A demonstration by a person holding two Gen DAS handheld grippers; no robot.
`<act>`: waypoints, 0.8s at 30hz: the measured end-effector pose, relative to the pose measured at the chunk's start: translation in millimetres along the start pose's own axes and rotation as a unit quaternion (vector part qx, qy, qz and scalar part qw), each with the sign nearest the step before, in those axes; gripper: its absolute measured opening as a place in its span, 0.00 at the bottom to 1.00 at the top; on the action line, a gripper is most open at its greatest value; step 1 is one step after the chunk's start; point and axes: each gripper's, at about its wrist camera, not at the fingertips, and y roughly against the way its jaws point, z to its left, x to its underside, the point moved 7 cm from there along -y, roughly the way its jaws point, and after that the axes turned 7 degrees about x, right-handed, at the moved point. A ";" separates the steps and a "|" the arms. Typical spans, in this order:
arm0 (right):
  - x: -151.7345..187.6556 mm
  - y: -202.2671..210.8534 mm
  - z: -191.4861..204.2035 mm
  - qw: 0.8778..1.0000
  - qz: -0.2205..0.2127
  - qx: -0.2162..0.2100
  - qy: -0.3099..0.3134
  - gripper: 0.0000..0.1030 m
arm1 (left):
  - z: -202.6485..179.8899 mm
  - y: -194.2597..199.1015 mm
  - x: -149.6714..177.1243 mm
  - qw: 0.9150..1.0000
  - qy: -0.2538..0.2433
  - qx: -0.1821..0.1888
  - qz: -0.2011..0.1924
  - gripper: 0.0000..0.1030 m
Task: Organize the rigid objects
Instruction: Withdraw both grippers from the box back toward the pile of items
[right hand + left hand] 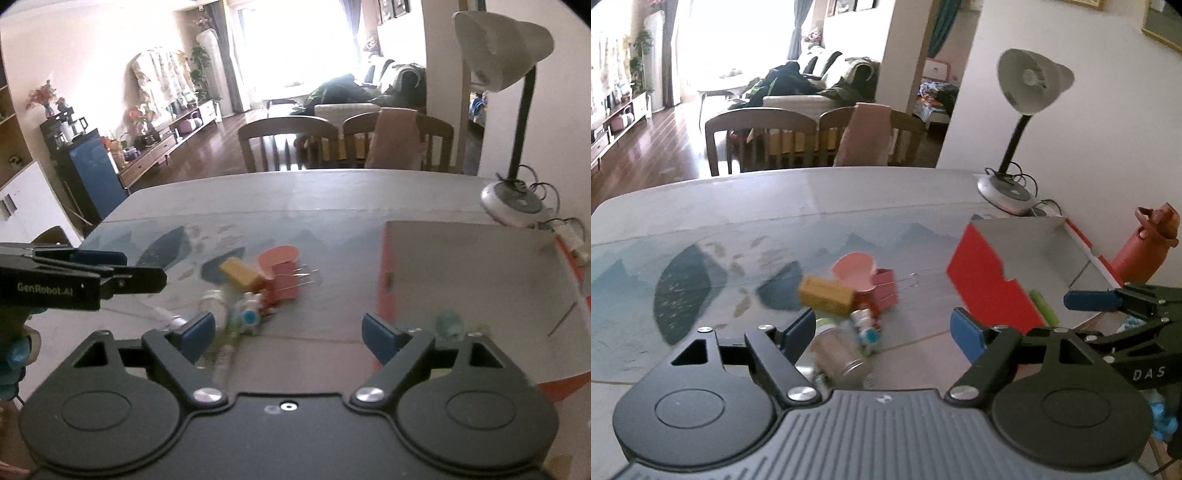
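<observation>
Above the grey table [849, 192], the left gripper [882, 328] and right gripper [286, 332] both hover with fingers spread apart, empty. Just ahead lies a blurred cluster: yellow rectangular block [825, 295], pink binder clip [884, 291], clear jar [840, 356]. The red-sided open cardboard box [986, 280] sits to the right.

A: We log a table [701, 206] with a cluster of small objects [849, 295] mid-surface; a box [1027, 258] sits to its right.

B: We add: a lamp [1015, 147] stands behind the box at the table's far right; a bottle [1145, 243] is right of the box; chairs [761, 136] stand behind the far edge.
</observation>
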 end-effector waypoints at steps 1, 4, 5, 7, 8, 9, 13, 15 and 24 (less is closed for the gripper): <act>1.3 -2.6 5.2 1.000 0.001 -0.003 -0.001 0.84 | 7.4 2.4 2.0 1.000 0.003 -0.003 -0.001 0.78; 8.5 -7.9 21.4 1.000 0.007 -0.005 -0.002 0.84 | 24.5 6.7 6.8 1.000 0.007 -0.007 -0.004 0.78; 10.2 -11.3 25.8 1.000 0.010 -0.007 -0.002 0.84 | 29.6 7.7 8.6 1.000 0.008 -0.010 -0.005 0.79; 15.5 -17.7 36.5 1.000 0.014 -0.007 -0.002 0.84 | 38.3 8.7 12.4 1.000 0.007 -0.010 -0.005 0.84; 18.0 -22.7 40.8 1.000 0.018 -0.007 -0.002 0.84 | 42.7 9.0 14.3 1.000 0.006 -0.008 -0.006 0.84; 20.3 -25.3 45.0 1.000 0.020 -0.007 -0.002 0.84 | 46.6 8.9 15.9 1.000 0.006 -0.008 -0.008 0.85; 28.5 -40.0 57.4 1.000 0.029 0.003 -0.001 0.84 | 59.3 5.1 22.5 1.000 0.002 -0.012 -0.015 1.00; 32.1 -46.9 62.1 0.999 0.034 0.008 -0.001 0.84 | 65.6 2.0 25.9 1.000 -0.001 -0.013 -0.021 1.00; 50.8 -80.7 78.2 0.997 0.068 0.021 0.014 0.81 | 95.1 -30.8 56.5 1.000 0.025 0.001 0.010 1.00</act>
